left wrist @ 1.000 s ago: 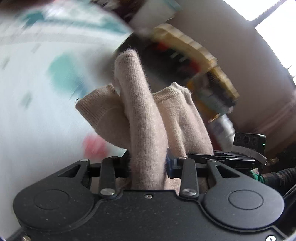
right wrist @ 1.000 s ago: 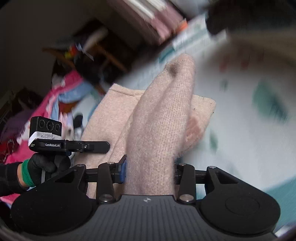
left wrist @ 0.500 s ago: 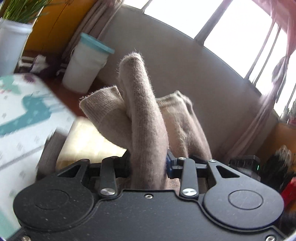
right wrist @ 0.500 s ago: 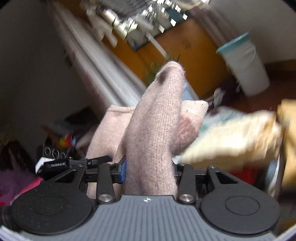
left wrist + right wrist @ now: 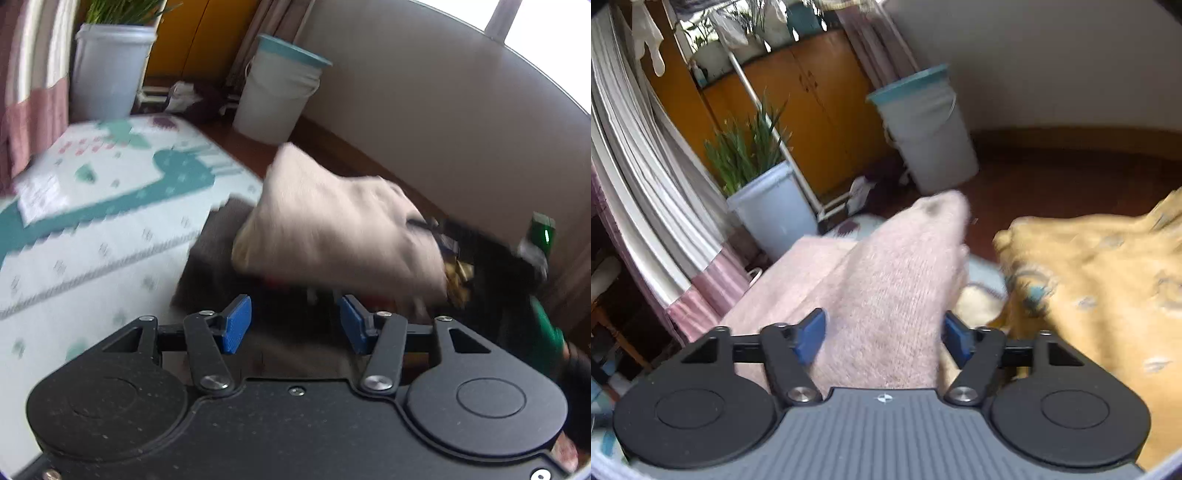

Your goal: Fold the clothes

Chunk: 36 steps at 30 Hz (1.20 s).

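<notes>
The pale pink knitted garment [image 5: 332,229] hangs blurred in the air ahead of my left gripper [image 5: 291,325], which is open and holds nothing. The other gripper, in a green-cuffed hand [image 5: 532,251], shows at its far right end. In the right wrist view the same pink knit [image 5: 890,291] lies between the blue pads of my right gripper [image 5: 884,334]. Those jaws stand wide, with the knit filling the gap between them. A folded mustard-yellow garment [image 5: 1100,280] lies just to the right of it.
A white mat with a teal dinosaur print [image 5: 92,221] covers the floor at left. A white bucket with a teal rim [image 5: 277,96], a planter with grass [image 5: 107,70], orange cupboards [image 5: 812,110] and a clothes rack [image 5: 635,155] stand beyond. A dark cloth [image 5: 218,251] lies under the pink knit.
My left gripper has opened and let go of the pink knit, which has dropped away forward. My right gripper's jaws have spread wider around the knit. Both views have swung over the clothes pile.
</notes>
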Each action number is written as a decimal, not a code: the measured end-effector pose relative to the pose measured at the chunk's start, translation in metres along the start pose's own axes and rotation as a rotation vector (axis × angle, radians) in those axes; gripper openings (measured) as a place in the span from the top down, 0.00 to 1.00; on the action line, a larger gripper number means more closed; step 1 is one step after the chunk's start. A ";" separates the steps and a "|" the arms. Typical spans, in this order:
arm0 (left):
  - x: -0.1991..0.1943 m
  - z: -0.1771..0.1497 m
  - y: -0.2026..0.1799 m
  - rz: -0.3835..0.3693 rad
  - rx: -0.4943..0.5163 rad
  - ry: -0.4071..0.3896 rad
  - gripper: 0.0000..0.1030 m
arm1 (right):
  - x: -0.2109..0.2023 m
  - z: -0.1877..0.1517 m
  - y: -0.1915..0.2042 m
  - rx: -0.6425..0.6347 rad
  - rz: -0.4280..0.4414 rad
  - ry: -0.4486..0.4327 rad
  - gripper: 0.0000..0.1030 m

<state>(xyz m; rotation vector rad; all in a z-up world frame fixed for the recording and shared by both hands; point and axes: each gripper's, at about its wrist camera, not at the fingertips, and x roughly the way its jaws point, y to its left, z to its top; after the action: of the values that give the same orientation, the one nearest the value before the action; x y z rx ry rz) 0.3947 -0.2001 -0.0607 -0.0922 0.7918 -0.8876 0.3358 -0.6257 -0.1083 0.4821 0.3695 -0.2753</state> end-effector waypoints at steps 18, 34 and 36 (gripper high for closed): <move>-0.329 -0.113 -0.132 0.498 -0.098 -0.111 0.00 | -0.271 0.023 0.246 -0.470 0.358 0.184 0.00; -0.355 -0.215 -0.149 0.829 -0.198 -0.051 0.00 | -0.396 -0.161 0.319 -0.556 0.287 0.509 0.00; -0.354 -0.223 -0.152 0.830 -0.189 -0.026 0.00 | -0.397 -0.175 0.314 -0.552 0.243 0.550 0.00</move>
<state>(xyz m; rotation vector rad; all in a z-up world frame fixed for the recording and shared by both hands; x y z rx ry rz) 0.0167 0.0111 0.0425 0.0603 0.7901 -0.0259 0.0374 -0.2045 0.0344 0.0433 0.8846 0.2065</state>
